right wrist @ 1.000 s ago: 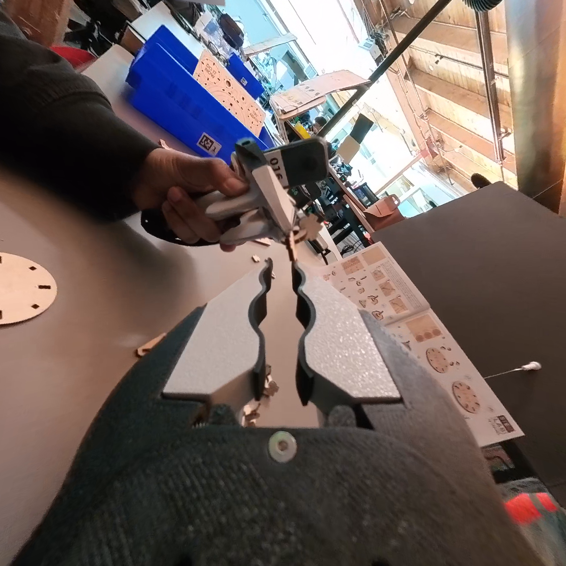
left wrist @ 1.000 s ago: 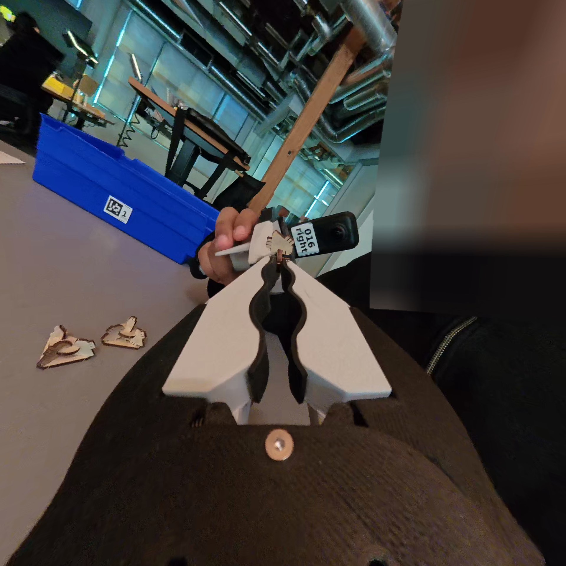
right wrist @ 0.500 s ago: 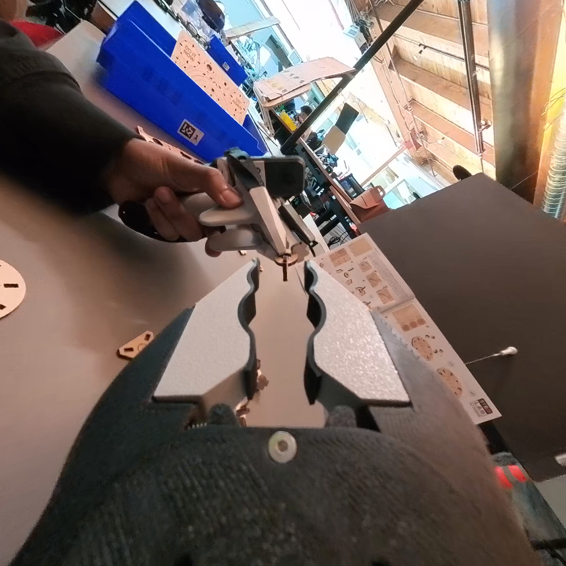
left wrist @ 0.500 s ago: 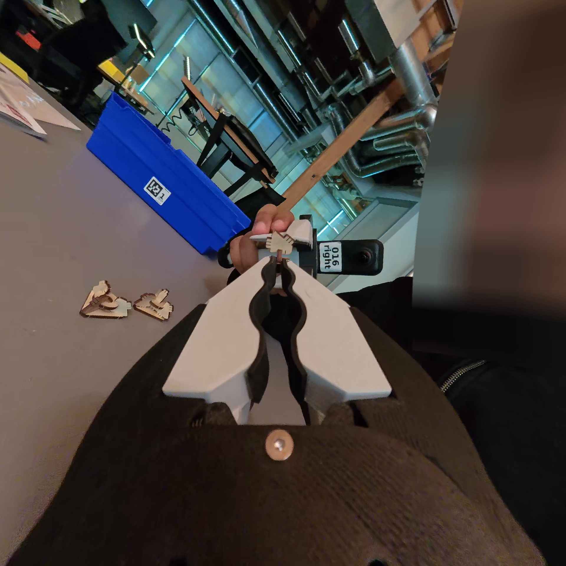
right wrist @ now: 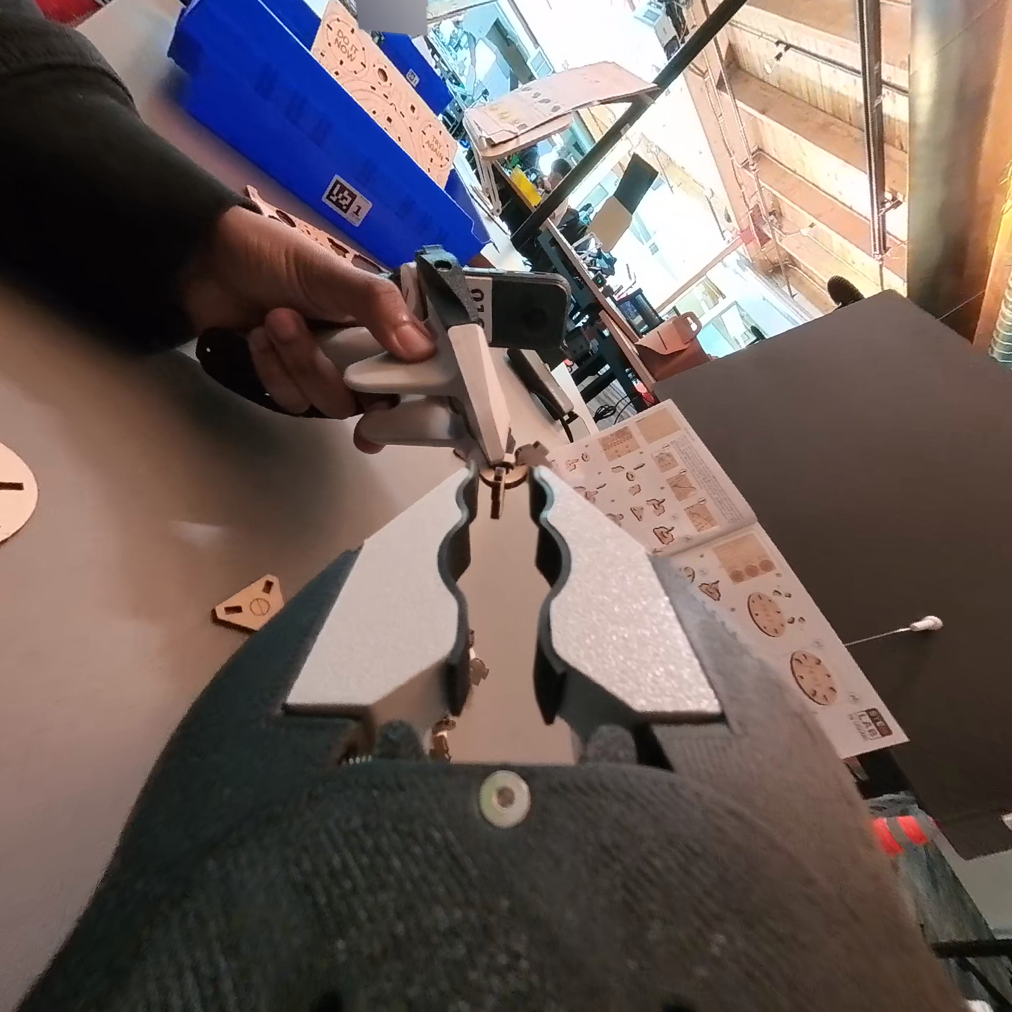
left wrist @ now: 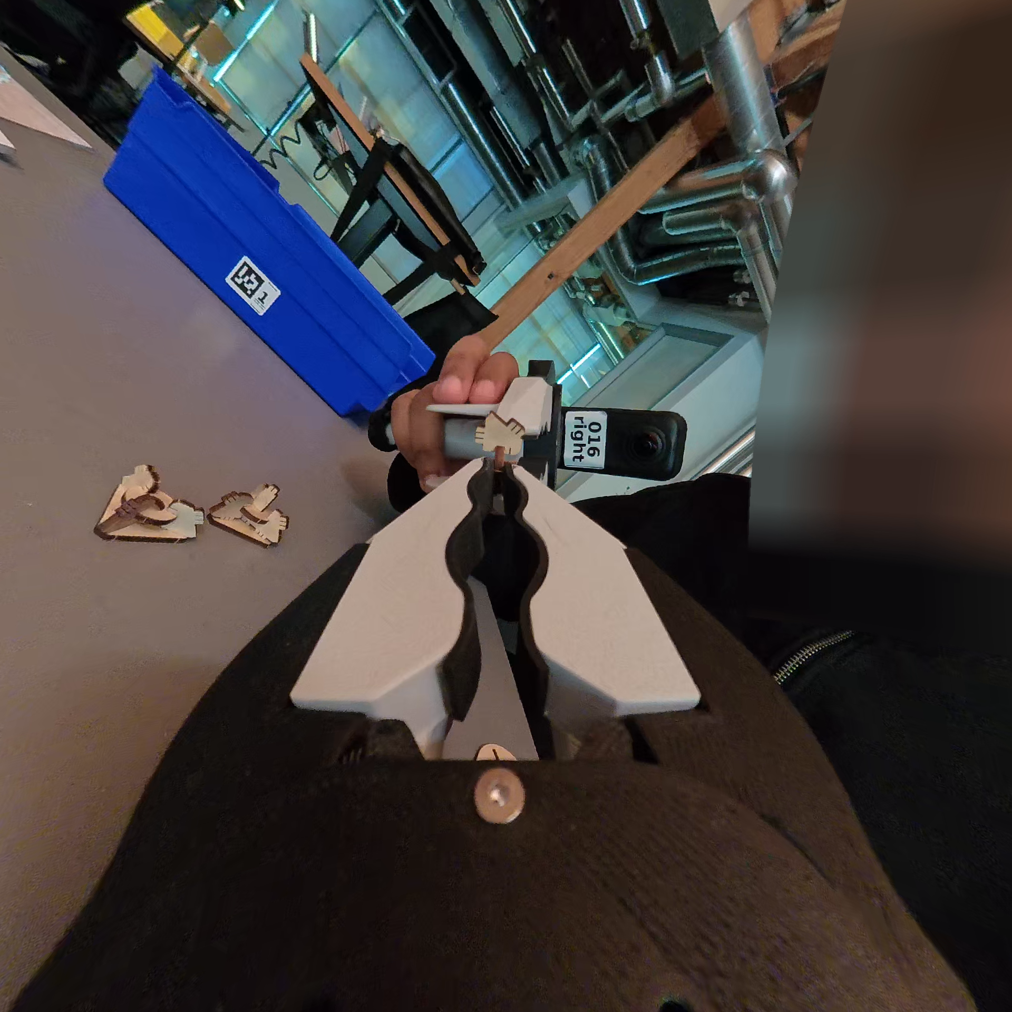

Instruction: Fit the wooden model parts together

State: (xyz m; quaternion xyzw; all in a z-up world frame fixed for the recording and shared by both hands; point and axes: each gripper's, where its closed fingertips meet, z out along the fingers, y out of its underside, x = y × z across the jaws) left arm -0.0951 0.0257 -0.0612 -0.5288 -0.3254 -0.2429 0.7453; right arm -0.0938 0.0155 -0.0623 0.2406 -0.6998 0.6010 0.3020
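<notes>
Small pale laser-cut wooden piece (left wrist: 499,438) pinched at tips of closed left hand-held gripper (left wrist: 497,474), poking between spread, non-touching fingers of right hand-held gripper (right wrist: 499,477) above desk (left wrist: 109,383).

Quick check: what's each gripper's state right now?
Left gripper: closed on a small wooden piece.
Right gripper: open around that piece, not gripping it.

**Lighting and picture quality**

Left wrist view: dim, cool light from teal windows (left wrist: 383,98); the table (left wrist: 109,383) is evenly lit. Right wrist view: bright, warm daylight overexposes the windows (right wrist: 630,137); a soft shadow lies below the hand (right wrist: 306,339). Wide-angle distortion bends both views at the edges.
</notes>
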